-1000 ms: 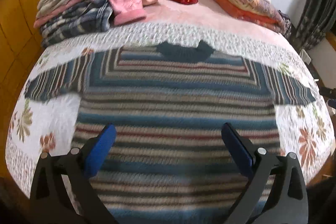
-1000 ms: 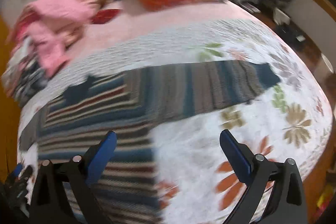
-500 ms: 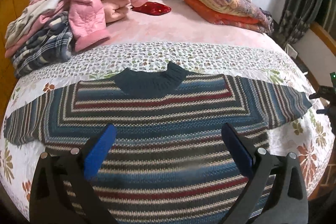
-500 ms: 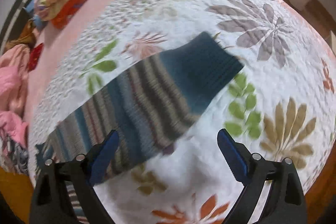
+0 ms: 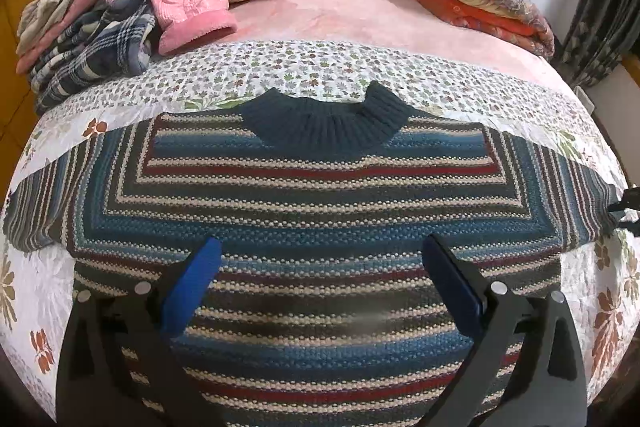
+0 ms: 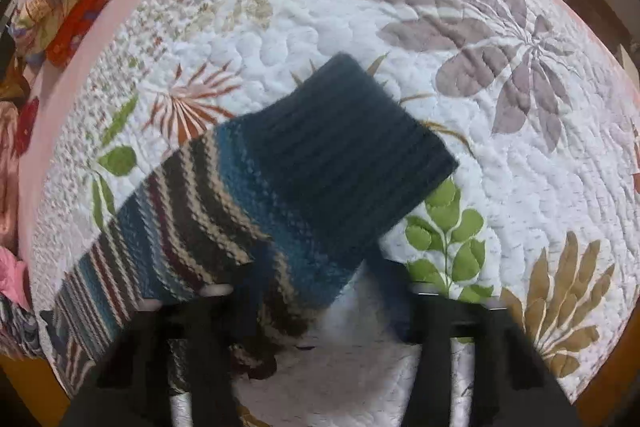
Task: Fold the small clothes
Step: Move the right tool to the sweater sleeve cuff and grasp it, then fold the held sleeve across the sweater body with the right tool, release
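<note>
R tongs now down at sleeve cuff, ready to fold in.
Striped sweater point(image 5: 316, 211) flat under L tongs point(image 5: 318, 273), apart, hovering; R tongs point(image 6: 320, 291) closer than before, apart, cuff point(image 6: 352, 155) just ahead.

Coarse knit sweater point(image 5: 320, 195) — matt, puffy quilted bedspread point(image 6: 520, 187)

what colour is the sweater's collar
Dark teal-navy ribbed knit collar on the striped sweater; clearest in the left wrist view.

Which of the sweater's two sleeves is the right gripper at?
The sleeve with the dark ribbed cuff on the sweater's right-hand side in the left wrist view; the right gripper hangs low over it, open. The other sleeve lies untouched.
</note>
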`<move>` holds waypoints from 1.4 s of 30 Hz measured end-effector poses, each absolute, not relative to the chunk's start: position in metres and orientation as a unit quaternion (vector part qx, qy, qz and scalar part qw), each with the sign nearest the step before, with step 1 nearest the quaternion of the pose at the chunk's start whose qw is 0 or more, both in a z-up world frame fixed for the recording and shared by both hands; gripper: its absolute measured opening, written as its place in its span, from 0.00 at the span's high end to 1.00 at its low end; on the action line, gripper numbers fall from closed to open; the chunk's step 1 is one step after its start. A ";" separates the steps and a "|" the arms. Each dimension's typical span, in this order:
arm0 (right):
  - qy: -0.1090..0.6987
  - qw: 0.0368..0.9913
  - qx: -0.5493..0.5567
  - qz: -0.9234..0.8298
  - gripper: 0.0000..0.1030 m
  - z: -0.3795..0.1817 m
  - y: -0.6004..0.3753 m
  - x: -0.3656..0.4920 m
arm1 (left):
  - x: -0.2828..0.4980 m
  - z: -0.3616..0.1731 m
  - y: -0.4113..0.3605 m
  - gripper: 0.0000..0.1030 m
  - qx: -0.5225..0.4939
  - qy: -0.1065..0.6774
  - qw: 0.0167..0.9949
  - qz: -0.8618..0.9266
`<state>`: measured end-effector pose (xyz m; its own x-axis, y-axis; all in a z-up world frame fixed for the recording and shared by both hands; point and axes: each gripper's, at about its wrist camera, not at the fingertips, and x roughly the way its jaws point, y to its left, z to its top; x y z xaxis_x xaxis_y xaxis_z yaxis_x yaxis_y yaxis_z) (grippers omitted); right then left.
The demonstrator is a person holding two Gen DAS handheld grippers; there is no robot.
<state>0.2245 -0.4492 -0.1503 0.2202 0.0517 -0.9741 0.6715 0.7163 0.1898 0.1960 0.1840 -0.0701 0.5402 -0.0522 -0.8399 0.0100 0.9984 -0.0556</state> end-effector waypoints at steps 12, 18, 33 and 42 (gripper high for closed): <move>0.507 0.785 0.320 -0.157 0.89 -0.093 -0.422 0.223 | 0.197 -0.062 0.187 0.03 -0.032 0.476 0.879 -0.016; 0.525 0.809 0.246 -0.096 0.89 -0.065 -0.338 0.240 | 0.201 -0.057 0.197 0.03 -0.055 0.478 0.877 -0.007; 0.569 0.809 0.113 0.092 0.89 -0.065 -0.110 0.256 | 0.205 -0.047 0.211 0.03 -0.085 0.478 0.874 -0.013; 0.598 0.791 0.014 0.131 0.89 -0.101 -0.040 0.252 | 0.210 -0.055 0.210 0.03 -0.106 0.495 0.862 -0.027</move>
<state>0.2515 -0.0396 -0.1015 0.2510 0.2244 -0.9416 -0.1901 0.9653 0.1793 0.2103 0.2104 -0.0545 0.5084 -0.1508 -0.8478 -0.0581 0.9763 -0.2086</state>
